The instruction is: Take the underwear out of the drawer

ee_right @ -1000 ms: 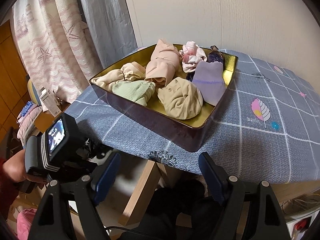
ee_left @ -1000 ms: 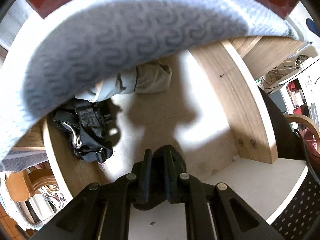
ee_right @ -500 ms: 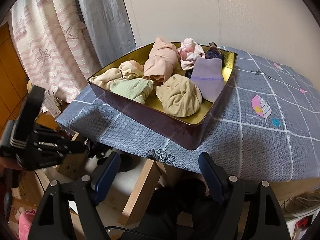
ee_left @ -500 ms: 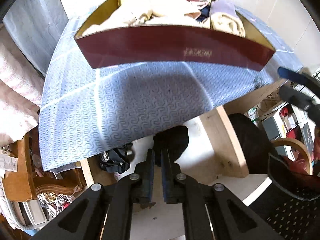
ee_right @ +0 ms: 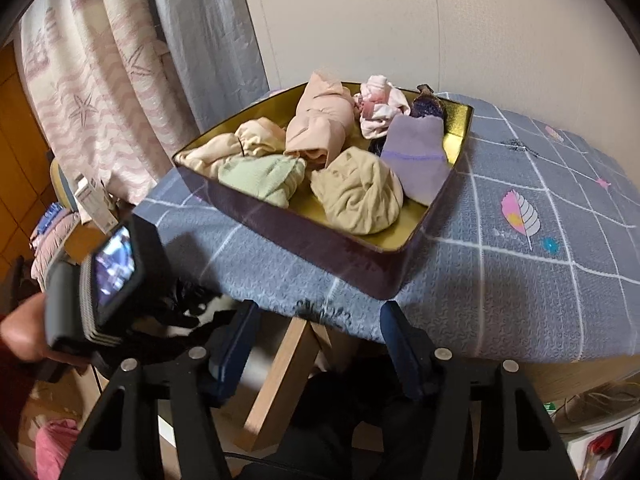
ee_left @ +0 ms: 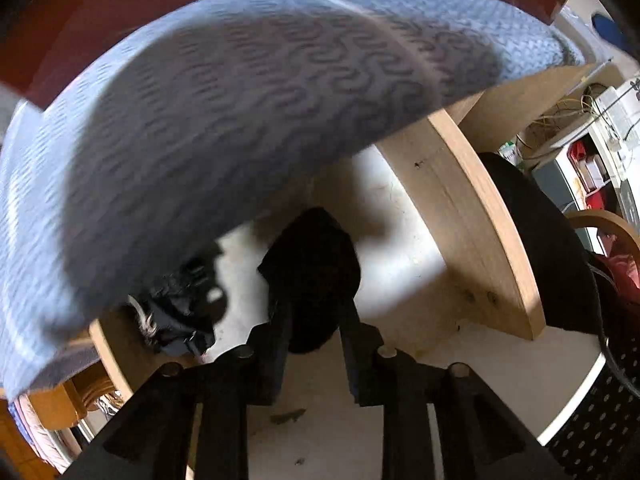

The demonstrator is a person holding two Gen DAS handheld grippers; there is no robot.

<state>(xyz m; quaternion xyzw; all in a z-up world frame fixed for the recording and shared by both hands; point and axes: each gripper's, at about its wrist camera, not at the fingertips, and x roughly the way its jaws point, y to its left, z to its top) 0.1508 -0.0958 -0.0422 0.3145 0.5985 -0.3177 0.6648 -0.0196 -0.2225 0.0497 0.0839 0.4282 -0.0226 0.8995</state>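
Left gripper (ee_left: 314, 344) is pointing straight down, jaws spreading, and the black underwear (ee_left: 310, 268) is lying loose on the pale floor at twelve o'clock from its tips. Right gripper (ee_right: 316, 344) is closing on empty air below the tablecloth (ee_right: 520, 264) edge. The drawer (ee_right: 304, 232) is sitting at twelve o'clock, piled with folded garments.
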